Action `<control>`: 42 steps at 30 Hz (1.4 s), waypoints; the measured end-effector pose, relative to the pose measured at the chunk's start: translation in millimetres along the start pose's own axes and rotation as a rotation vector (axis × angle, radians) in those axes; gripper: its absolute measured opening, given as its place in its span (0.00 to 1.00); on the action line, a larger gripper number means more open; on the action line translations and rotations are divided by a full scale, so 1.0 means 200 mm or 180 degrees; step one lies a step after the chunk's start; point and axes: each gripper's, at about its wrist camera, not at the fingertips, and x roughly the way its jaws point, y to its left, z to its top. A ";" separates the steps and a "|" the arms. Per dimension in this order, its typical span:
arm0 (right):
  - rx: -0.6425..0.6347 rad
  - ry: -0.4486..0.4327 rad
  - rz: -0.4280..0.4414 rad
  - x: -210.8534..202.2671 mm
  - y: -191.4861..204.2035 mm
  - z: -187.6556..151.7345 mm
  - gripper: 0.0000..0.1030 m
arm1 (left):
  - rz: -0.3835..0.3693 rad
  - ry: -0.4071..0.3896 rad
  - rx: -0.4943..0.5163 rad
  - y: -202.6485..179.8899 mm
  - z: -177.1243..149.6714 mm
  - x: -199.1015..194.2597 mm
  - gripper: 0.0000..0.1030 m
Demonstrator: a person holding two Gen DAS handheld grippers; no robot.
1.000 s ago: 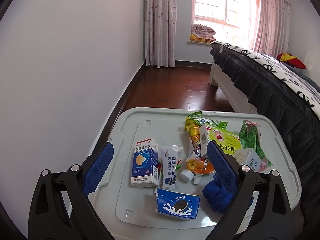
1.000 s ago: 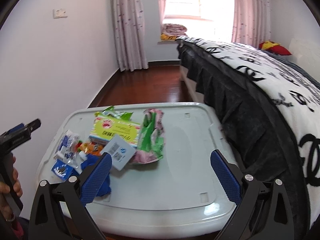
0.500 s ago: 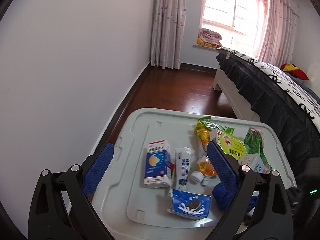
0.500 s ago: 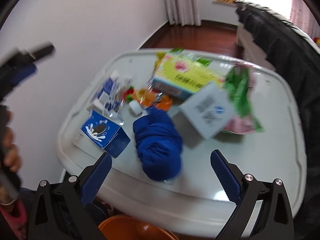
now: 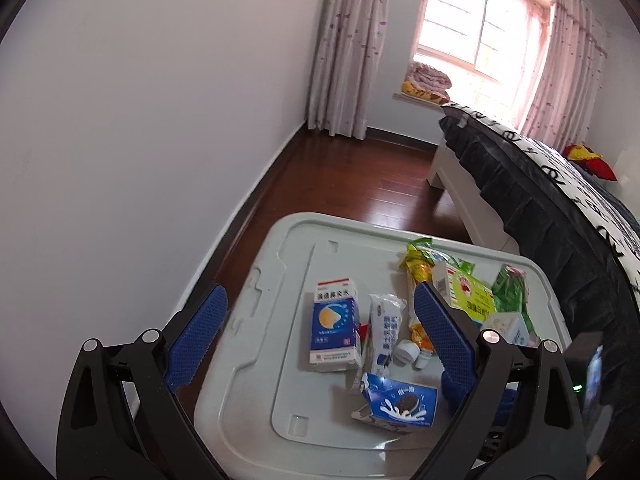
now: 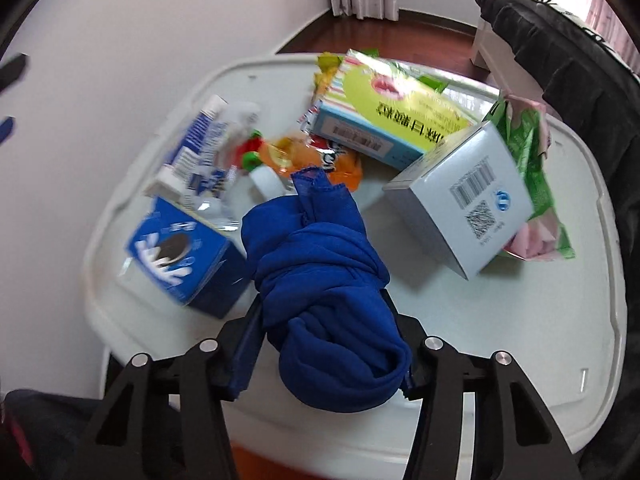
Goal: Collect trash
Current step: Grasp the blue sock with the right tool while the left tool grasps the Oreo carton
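Trash lies on a pale grey bin lid (image 6: pixel 520 320). A bunched blue cloth (image 6: pixel 320 264) sits near its front edge, and my right gripper (image 6: pixel 322 300) points steeply down over it. Its jaws are closing, the cloth bulges between them and the pads press its sides. Around the cloth lie a blue cookie box (image 6: pixel 180 248), a white barcode box (image 6: pixel 464 196), a green-yellow box (image 6: pixel 396 108) and an orange pouch (image 6: pixel 304 156). My left gripper (image 5: pixel 320 312) hangs open above the lid (image 5: pixel 256 360), over a blue-and-white carton (image 5: pixel 334 320), holding nothing.
A green wrapper (image 6: pixel 532 160) lies at the lid's right side. A bed with a dark cover (image 5: pixel 560 208) runs along the right, a white wall (image 5: pixel 120 160) along the left, with wooden floor (image 5: pixel 360 184) beyond. Something orange (image 6: pixel 280 464) shows below the lid's near edge.
My right gripper swung down and left onto the blue cloth, and its jaws narrowed from wide open to around it. The left gripper drifted across the room, its jaws unchanged.
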 end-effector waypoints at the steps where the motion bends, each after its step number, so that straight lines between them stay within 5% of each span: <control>1: 0.0002 -0.0055 0.0022 -0.05 0.00 -0.01 0.52 | -0.0043 0.0028 0.0038 0.00 -0.01 0.01 0.89; 10: 0.0241 -0.0644 0.0181 -0.52 -0.13 -0.11 0.51 | -0.0788 0.0595 0.0864 -0.16 -0.30 0.16 0.89; 19: 0.0380 -0.0887 0.0266 -0.65 -0.22 -0.18 0.51 | -0.0740 0.0904 0.1517 -0.34 -0.56 0.35 0.89; 23: 0.0399 -0.0882 0.0335 -0.64 -0.23 -0.20 0.51 | -0.0618 0.1014 0.1495 -0.36 -0.60 0.44 0.87; 25: 0.0397 -0.0880 0.0324 -0.63 -0.23 -0.20 0.51 | -0.0627 0.1068 0.1468 -0.36 -0.60 0.47 0.64; 34: 0.0367 -0.0948 0.0260 -0.69 -0.23 -0.22 0.51 | -0.0793 0.1022 0.1432 -0.42 -0.57 0.40 0.64; 42: 0.0281 -0.0879 0.0126 -0.84 -0.27 -0.34 0.51 | -0.1129 0.1002 0.1388 -0.46 -0.56 0.05 0.64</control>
